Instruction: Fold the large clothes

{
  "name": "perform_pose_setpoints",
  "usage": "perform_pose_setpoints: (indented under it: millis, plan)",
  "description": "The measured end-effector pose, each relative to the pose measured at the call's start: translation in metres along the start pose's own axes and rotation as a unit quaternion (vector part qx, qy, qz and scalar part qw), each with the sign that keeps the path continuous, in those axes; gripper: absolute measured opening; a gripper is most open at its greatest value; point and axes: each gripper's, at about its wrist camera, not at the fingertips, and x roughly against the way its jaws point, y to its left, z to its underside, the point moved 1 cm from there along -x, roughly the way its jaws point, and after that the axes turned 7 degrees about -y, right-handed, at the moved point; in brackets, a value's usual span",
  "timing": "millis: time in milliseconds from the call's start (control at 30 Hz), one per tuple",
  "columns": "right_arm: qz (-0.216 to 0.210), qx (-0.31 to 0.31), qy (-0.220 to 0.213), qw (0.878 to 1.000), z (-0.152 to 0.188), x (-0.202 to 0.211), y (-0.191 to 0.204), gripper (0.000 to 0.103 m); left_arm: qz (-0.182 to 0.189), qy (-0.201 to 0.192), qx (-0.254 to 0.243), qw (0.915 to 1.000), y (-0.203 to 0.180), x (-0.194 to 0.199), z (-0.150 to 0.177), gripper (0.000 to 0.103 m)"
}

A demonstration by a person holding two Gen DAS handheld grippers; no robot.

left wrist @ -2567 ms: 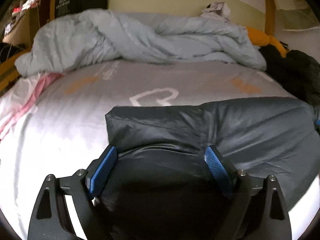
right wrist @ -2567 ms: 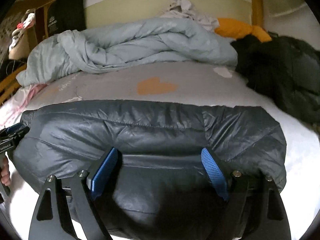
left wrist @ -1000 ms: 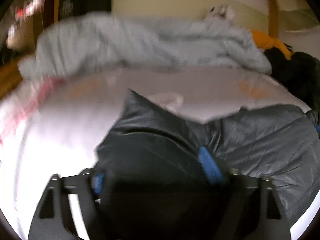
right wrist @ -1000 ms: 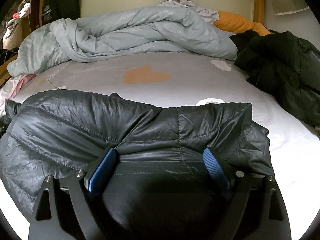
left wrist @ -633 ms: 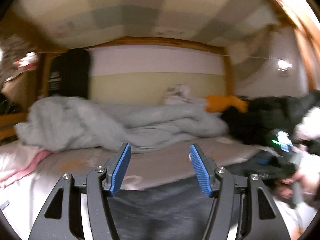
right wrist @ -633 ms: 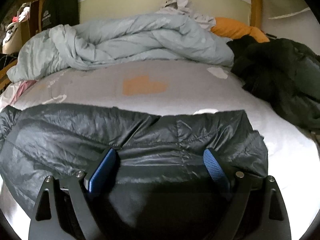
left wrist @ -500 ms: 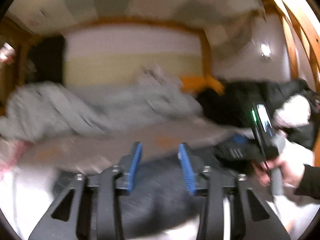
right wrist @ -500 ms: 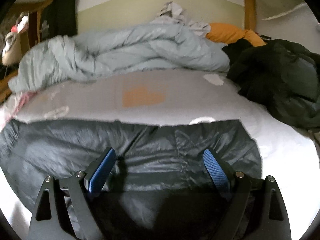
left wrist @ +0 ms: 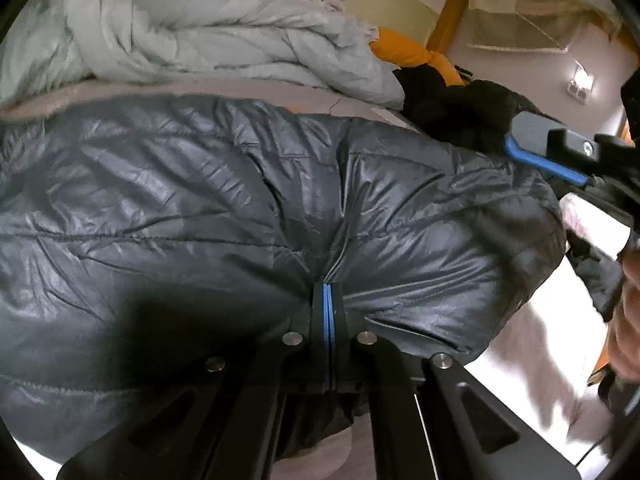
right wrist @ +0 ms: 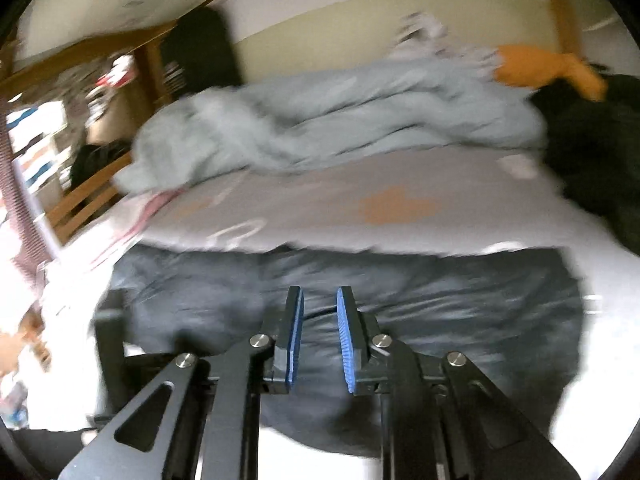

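A dark grey puffer jacket [left wrist: 224, 216] lies folded on the bed and fills the left wrist view. My left gripper [left wrist: 328, 292] is shut on a pinched fold at the jacket's near edge. In the blurred right wrist view the jacket [right wrist: 460, 304] lies across the sheet below my right gripper [right wrist: 319, 308]. Its blue pads stand a narrow gap apart with nothing between them. The right gripper also shows at the right of the left wrist view [left wrist: 548, 152], above the jacket's right end.
A crumpled pale blue duvet [left wrist: 208, 44] lies across the far side of the bed, with an orange cloth [left wrist: 416, 54] and a black coat [left wrist: 460, 108] at the far right. The sheet [right wrist: 400, 200] has heart prints. A wooden frame and shelves [right wrist: 72, 128] stand left.
My left gripper swung up off the jacket, came back down and shut on a fold near its middle. My right gripper lifted off the jacket and its wide-open jaws narrowed.
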Motion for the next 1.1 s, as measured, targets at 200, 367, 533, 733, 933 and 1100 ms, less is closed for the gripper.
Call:
perform_pose_setpoints:
  millis: [200, 367, 533, 733, 933, 1100]
  plan:
    - [-0.004, -0.020, 0.175, 0.984, 0.011, -0.080, 0.036, 0.019, 0.017, 0.001, 0.021, 0.9996, 0.005, 0.000, 0.004, 0.004]
    - [0.051, -0.039, 0.236, 0.970, 0.025, -0.130, 0.024, 0.015, 0.031, 0.019, 0.053, 0.9979, 0.014, -0.011, 0.001, 0.004]
    - [0.069, -0.058, 0.218, 0.972, 0.016, -0.149, 0.013, 0.006, 0.022, 0.019, 0.056, 0.9980, 0.015, -0.011, 0.003, 0.004]
    - [0.103, -0.061, 0.226, 0.967, -0.002, -0.184, 0.005, 0.000, 0.027, 0.020, 0.063, 0.9974, 0.016, -0.011, 0.003, 0.004]
    - [0.124, -0.062, 0.232, 0.963, -0.003, -0.214, -0.006, 0.000, 0.023, 0.015, 0.065, 0.9975, 0.017, -0.011, 0.002, 0.004]
    - [0.121, -0.036, 0.218, 0.968, 0.003, -0.211, -0.006, 0.000, 0.025, 0.014, 0.069, 0.9972, 0.020, -0.007, 0.003, 0.004]
